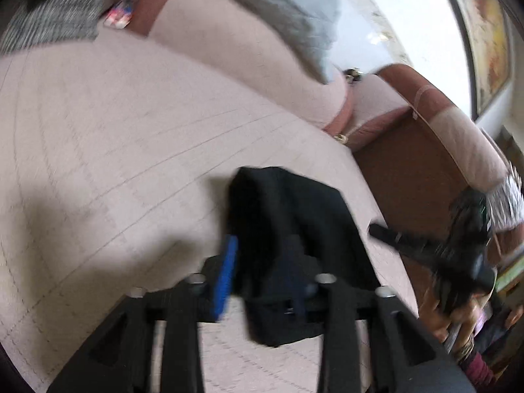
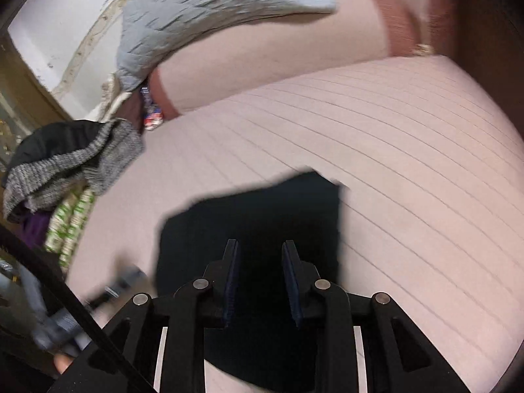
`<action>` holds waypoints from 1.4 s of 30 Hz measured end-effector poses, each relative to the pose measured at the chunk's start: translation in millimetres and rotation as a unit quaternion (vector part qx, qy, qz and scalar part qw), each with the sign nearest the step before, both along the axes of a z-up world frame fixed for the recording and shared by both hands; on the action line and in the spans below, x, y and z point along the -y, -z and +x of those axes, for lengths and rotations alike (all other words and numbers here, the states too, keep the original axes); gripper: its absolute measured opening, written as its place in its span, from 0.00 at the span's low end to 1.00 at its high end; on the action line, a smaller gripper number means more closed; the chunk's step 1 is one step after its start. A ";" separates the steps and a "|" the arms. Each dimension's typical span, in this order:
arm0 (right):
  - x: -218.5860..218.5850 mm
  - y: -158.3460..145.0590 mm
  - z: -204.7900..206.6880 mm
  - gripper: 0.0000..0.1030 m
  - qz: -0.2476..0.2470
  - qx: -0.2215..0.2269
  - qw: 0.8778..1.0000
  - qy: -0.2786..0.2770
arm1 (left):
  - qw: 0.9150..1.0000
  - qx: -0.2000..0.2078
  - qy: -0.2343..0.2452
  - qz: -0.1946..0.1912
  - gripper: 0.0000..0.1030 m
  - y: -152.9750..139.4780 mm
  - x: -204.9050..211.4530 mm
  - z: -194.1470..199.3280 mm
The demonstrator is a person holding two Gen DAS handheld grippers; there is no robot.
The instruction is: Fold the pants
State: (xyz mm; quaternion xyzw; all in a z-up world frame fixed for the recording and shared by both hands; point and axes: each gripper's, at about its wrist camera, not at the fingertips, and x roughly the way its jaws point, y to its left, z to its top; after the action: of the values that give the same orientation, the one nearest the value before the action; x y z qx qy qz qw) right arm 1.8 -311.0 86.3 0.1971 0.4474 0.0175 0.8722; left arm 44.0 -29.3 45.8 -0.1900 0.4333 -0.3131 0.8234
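The black pants (image 1: 294, 216) lie folded into a small block on the pink sofa seat (image 1: 131, 131). My left gripper (image 1: 262, 258) stands at their near edge. Its blue left pad (image 1: 226, 278) shows bare beside the cloth, and the cloth drapes over and hides the right finger. In the right wrist view the pants (image 2: 262, 209) lie straight below my right gripper (image 2: 260, 245), whose two pads stand apart with a gap and no cloth pinched between them. A hand holds the right gripper (image 1: 380, 231), blurred, just right of the pants.
A grey quilted cushion (image 2: 203, 16) leans on the sofa back. A grey knit garment (image 2: 75, 167) tops a pile of clothes at the seat's left end. The brown armrest (image 1: 425, 124) bounds the seat on the right. Pink striped seat (image 2: 409, 163) stretches right of the pants.
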 end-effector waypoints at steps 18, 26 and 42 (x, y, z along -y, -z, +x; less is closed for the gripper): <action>38.5 47.4 -57.1 0.49 -0.052 -0.020 0.996 0.066 | 0.997 -0.037 0.010 0.066 0.49 19.2 14.2 -37.5; 44.8 49.4 -119.3 0.49 -0.060 0.035 0.983 0.170 | 0.970 0.088 -0.067 0.218 0.54 32.0 -3.5 -83.8; -7.0 12.2 -145.1 0.49 -0.159 0.112 0.965 0.174 | 0.954 0.072 -0.135 0.258 0.64 34.0 12.5 -72.6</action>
State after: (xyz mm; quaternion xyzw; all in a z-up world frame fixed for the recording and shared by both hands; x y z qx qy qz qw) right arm -143.3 -303.9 74.1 0.1278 0.3032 -0.1838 0.9263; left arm -28.6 -41.9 11.8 -0.0049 0.4088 -0.0898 0.9082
